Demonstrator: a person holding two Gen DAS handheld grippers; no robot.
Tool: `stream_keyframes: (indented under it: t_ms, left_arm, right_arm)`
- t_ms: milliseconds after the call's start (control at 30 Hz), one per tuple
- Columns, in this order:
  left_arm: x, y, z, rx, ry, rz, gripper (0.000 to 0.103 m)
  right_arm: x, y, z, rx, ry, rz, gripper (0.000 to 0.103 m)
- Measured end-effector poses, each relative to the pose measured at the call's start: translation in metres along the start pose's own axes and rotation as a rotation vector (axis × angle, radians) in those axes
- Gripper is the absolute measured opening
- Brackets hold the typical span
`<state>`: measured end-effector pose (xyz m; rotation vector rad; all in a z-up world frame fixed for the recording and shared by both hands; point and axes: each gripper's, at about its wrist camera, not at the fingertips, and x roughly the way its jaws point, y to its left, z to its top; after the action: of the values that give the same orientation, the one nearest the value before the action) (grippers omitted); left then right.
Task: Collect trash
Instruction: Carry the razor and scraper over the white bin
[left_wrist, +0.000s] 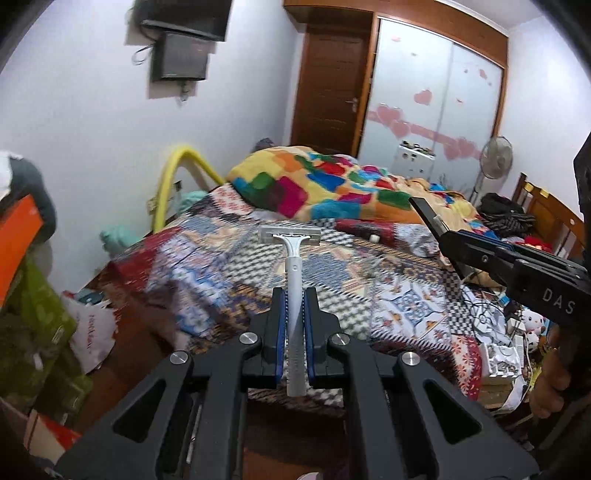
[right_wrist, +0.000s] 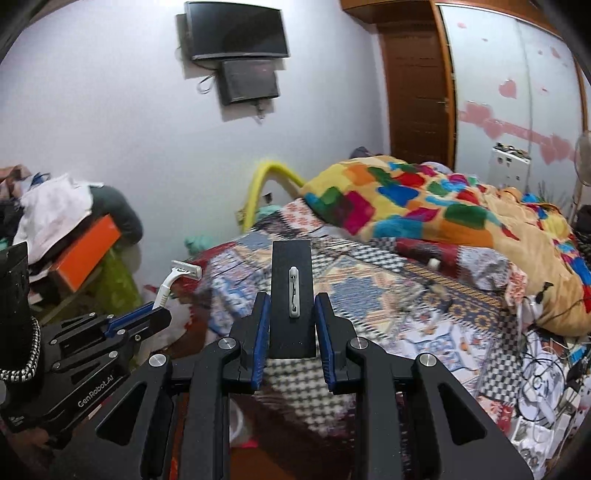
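A white disposable razor (left_wrist: 291, 273) stands between the blue pads of my left gripper (left_wrist: 294, 295), which is shut on its handle, the blade head pointing away over the bed. The right wrist view catches the same razor (right_wrist: 173, 280) at the left, above the left gripper (right_wrist: 147, 314). My right gripper (right_wrist: 291, 299) is shut on a flat black card (right_wrist: 291, 273) with a small white clip on its face. In the left wrist view that black card (left_wrist: 424, 214) sticks up from the right gripper (left_wrist: 448, 240) at the right. Both grippers hang above the bed's near end.
The bed (left_wrist: 258, 266) has a patterned cover and a colourful blanket (left_wrist: 332, 181). Cables, papers and plush toys (left_wrist: 517, 332) litter its right side. A white plastic bag (left_wrist: 92, 328) lies on the floor at left, beside green and orange boxes (right_wrist: 85, 254). A person's hand (left_wrist: 554, 373) holds the right gripper.
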<state>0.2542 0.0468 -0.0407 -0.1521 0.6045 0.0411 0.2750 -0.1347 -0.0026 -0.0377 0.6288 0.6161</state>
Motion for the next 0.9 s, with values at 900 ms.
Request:
stream_keyframes:
  t_ms: [900]
  left_arm:
    - [0.039,0.176,-0.154,-0.263,0.361,0.175,0.008]
  right_arm:
    - [0.146,0.153,-0.092,-0.173,0.424,0.221,0.022]
